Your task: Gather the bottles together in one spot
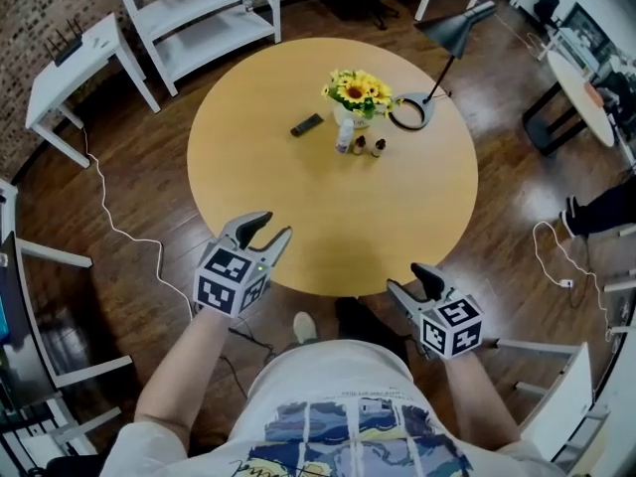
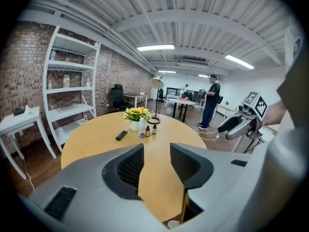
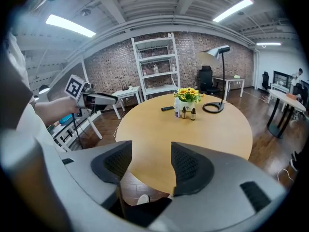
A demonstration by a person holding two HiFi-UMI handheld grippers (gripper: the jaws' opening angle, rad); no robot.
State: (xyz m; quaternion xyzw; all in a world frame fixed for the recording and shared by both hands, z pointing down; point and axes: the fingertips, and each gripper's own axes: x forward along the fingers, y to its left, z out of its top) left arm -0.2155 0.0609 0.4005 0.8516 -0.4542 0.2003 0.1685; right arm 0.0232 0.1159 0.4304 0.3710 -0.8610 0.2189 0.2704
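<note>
Three bottles stand together in front of a vase of sunflowers (image 1: 356,91) on the far side of the round wooden table (image 1: 328,217): a taller white bottle (image 1: 344,136) and two small brown bottles (image 1: 359,146) (image 1: 379,147). The left gripper view shows them far ahead, the white bottle (image 2: 141,129) leftmost; so does the right gripper view, around the white bottle (image 3: 177,112). My left gripper (image 1: 273,225) hovers over the table's near left edge, open and empty. My right gripper (image 1: 405,276) is just off the near edge, also open and empty.
A black remote-like object (image 1: 306,124) lies left of the bottles. A black desk lamp (image 1: 452,30) has its ring base (image 1: 408,113) right of the vase. White shelving (image 1: 204,13) and a white side table (image 1: 75,63) stand beyond, and cables cross the wood floor.
</note>
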